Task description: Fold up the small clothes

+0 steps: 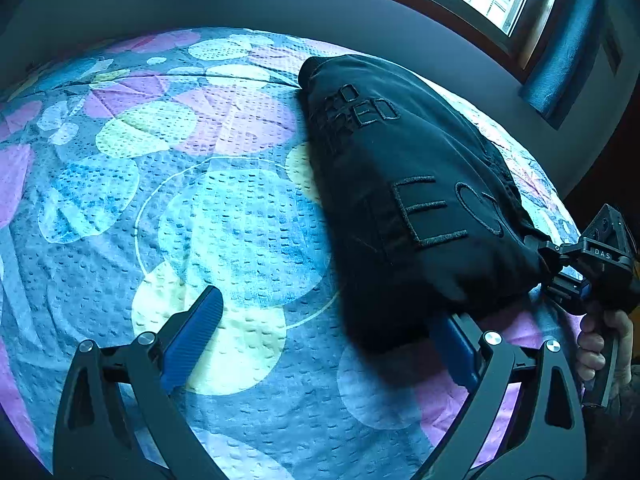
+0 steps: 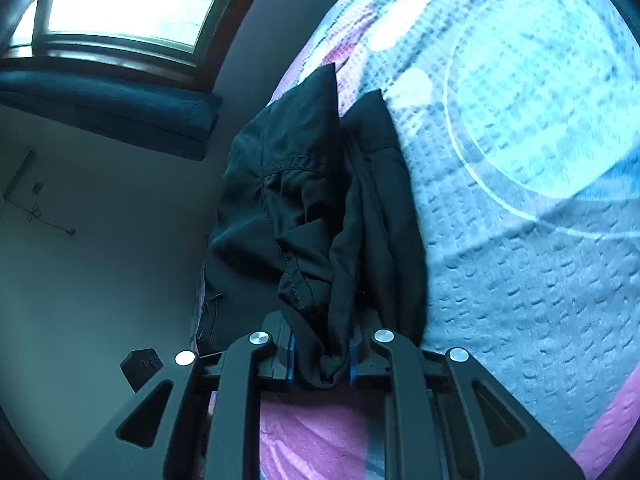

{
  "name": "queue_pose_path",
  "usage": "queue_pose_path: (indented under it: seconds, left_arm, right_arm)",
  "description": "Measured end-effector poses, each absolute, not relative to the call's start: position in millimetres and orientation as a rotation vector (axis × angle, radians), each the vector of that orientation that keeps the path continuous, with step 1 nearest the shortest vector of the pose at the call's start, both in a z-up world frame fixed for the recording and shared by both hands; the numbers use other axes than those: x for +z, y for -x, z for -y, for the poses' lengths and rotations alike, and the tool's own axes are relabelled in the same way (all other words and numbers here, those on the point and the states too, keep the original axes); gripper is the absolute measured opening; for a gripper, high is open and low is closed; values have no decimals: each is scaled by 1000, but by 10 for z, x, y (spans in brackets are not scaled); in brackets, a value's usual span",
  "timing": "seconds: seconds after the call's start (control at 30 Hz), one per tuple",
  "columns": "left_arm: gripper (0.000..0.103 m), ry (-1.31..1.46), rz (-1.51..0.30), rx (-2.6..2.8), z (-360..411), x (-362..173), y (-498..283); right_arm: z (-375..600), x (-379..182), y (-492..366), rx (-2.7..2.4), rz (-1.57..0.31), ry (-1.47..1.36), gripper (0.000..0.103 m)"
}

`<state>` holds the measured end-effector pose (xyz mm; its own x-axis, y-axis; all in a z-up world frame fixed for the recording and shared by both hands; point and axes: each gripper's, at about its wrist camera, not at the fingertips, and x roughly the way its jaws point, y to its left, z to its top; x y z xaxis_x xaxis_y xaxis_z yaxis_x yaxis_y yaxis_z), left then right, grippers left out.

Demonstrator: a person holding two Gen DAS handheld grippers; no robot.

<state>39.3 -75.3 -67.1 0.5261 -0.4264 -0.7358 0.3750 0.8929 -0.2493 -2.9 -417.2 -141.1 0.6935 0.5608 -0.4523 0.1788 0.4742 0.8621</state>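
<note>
1. Nearest in the left wrist view, the left gripper (image 1: 316,332) stands wide open with nothing between its fingers; its left blue pad (image 1: 196,336) hangs over the bedspread (image 1: 224,216), while the right pad is partly hidden under the near corner of the garment.
2. The black shorts (image 1: 404,200), with raised lettering, lie on the right part of the bed. Their long axis runs from the near right, at the grippers, away to the far middle, where the far end rests on the spread.
3. The right gripper (image 2: 322,356) is clenched on a bunched near edge of the shorts; in its own view the cloth drapes forward from the pads and splits into two pointed ends far off.
4. A hand (image 1: 600,344) grips the right tool's handle at the right edge, near the bed's side.
5. The left gripper is the free one, and the cloth lies just right of its centre line; I judge it must shift right to take the near corner before any fold.
6. Beyond the bed are a dark wall and a bright window (image 2: 128,0).
</note>
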Motion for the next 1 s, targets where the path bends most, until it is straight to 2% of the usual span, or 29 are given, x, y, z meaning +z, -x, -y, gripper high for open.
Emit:
queue_pose_path:
  seconds: [1.0]
  left_arm:
    - [100, 107, -929, -506, 716, -725, -462]
  right_arm:
    - [4322, -1608, 280, 318, -743, -1135, 17]
